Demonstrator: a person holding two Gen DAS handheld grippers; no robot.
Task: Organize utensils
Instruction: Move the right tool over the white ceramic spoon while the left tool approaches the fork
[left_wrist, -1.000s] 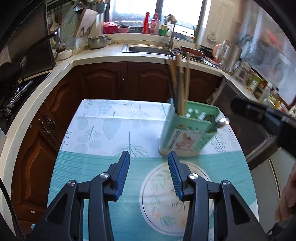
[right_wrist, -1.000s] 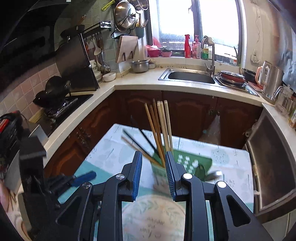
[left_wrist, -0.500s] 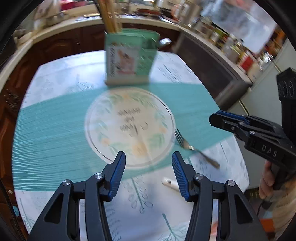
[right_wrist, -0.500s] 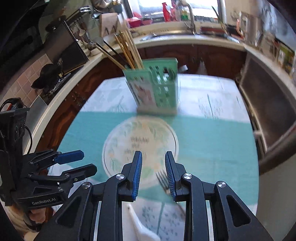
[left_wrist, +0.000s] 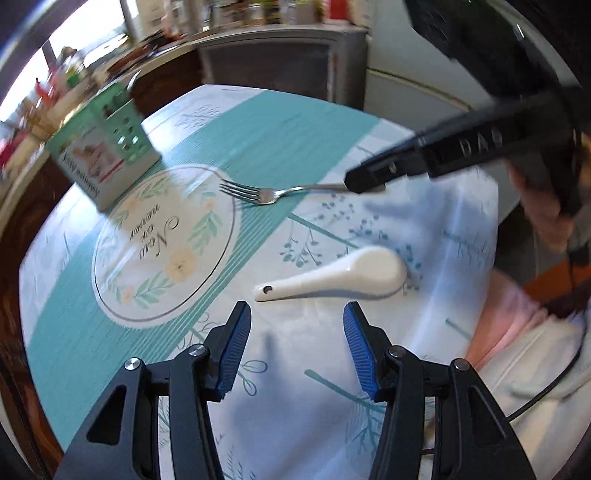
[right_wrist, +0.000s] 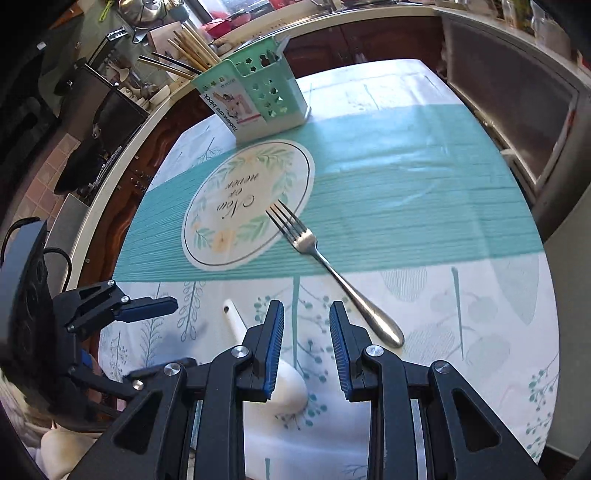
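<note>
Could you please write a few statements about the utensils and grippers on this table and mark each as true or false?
1. The fork lies flat on the tablecloth. True.
2. The white spoon stands inside the green utensil holder. False: it lies on the tablecloth, apart from the holder.
3. The left gripper is clamped on the spoon. False: it is open and empty, the spoon just beyond its fingertips.
4. Chopsticks stick out of the green utensil holder. True.
5. The right gripper holds the fork. False: nothing is between its jaws.
</note>
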